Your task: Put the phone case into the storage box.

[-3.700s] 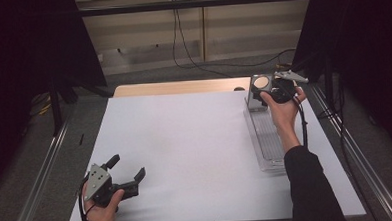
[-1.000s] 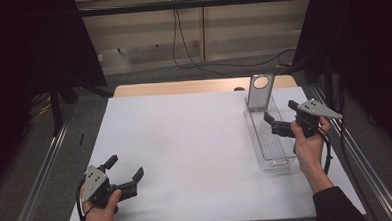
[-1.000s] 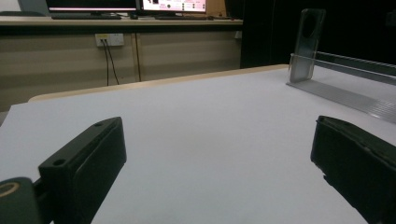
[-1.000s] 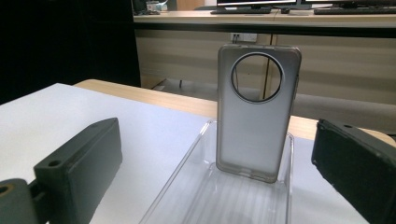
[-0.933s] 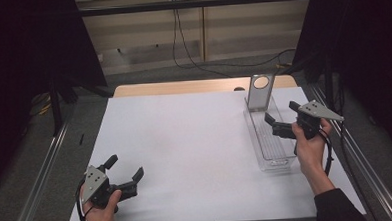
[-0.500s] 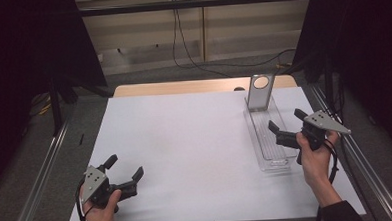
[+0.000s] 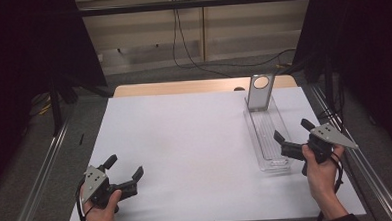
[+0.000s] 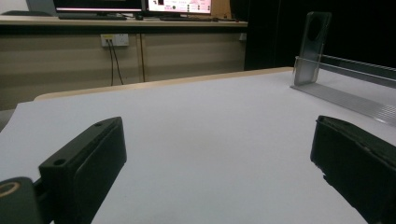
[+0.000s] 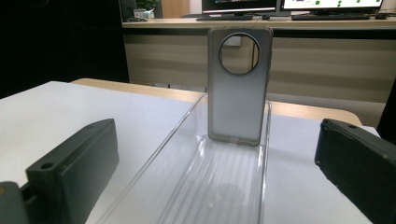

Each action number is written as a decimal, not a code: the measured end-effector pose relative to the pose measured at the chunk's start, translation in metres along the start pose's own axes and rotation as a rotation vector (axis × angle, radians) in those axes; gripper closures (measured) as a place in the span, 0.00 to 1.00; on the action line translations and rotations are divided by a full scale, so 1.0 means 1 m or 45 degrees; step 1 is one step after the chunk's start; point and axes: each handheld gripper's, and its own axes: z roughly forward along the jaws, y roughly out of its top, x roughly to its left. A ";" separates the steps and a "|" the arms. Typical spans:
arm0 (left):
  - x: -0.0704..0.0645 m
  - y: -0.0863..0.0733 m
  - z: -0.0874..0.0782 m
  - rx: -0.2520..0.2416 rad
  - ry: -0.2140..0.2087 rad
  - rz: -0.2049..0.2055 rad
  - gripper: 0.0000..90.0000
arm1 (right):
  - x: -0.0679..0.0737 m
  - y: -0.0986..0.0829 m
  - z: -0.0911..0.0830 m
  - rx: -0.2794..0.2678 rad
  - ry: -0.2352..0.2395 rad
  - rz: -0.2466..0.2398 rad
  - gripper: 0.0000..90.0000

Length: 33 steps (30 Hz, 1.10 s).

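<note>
Phone case (image 7: 260, 91), grey with a big round hole near its top, standing upright at the far end of a long clear tray (image 7: 268, 143) on the right side of the white counter (image 7: 195, 145). Right gripper (image 7: 291, 135) held at the tray's near end, fingers spread wide, holding nothing. Left gripper (image 7: 123, 166) low at the counter's near left corner, fingers spread wide too, holding nothing.
</note>
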 end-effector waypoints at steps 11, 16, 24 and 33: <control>0.000 -0.001 -0.005 0.011 0.070 -0.011 0.04 | 0.005 -0.016 -0.022 0.007 -0.007 -0.015 0.00; 0.000 -0.002 -0.008 0.019 0.069 -0.008 0.04 | 0.003 -0.025 -0.033 0.011 -0.014 -0.002 0.00; -0.001 -0.002 -0.014 0.016 0.069 -0.011 0.04 | 0.001 -0.037 -0.049 0.005 0.000 -0.049 0.00; -0.004 -0.002 -0.014 0.026 0.056 0.015 0.04 | -0.001 -0.050 -0.069 0.022 -0.018 -0.052 0.00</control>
